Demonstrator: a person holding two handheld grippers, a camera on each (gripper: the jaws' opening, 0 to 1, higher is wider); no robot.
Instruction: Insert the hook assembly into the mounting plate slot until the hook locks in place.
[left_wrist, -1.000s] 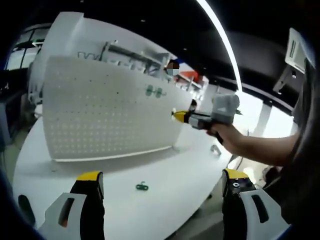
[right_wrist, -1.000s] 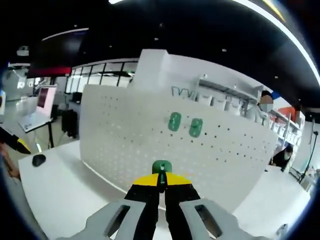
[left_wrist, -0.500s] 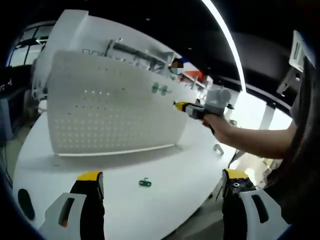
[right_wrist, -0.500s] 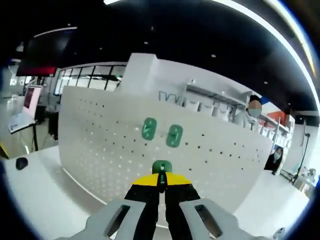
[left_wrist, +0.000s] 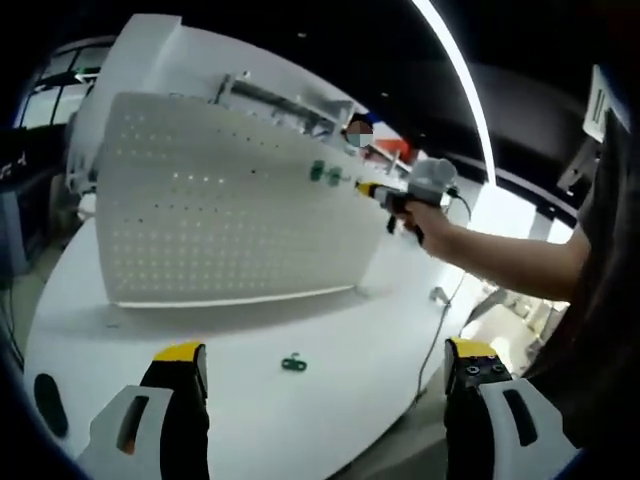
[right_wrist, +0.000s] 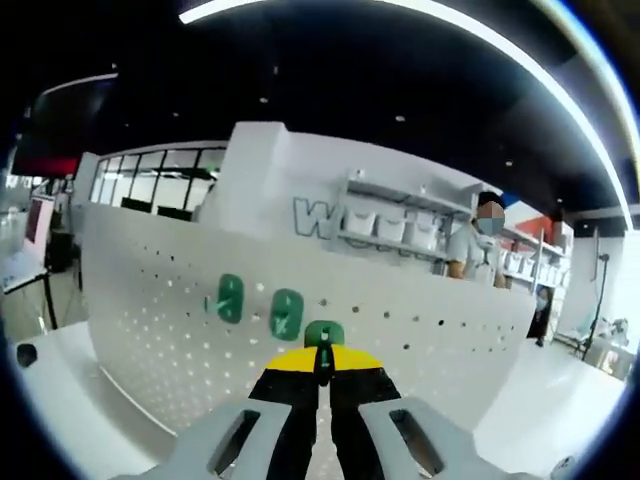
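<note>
Because the pegboard (right_wrist: 420, 330) stands upright on the surface (left_wrist: 330, 400), you bring the green hook (right_wrist: 324, 334) to it nose first, near the two mounted hooks (right_wrist: 258, 305). Your right hand-held gripper (right_wrist: 323, 368) is clenched on it; your left hand-held gripper (left_wrist: 320, 370) is spread wide, holding nothing.

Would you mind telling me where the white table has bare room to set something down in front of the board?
The white table lies bare between the white perforated board and the left tongs, apart from one small green hook piece. It is crowded high on the board, where the right tongs hold a green hook beside two mounted green hooks.
</note>
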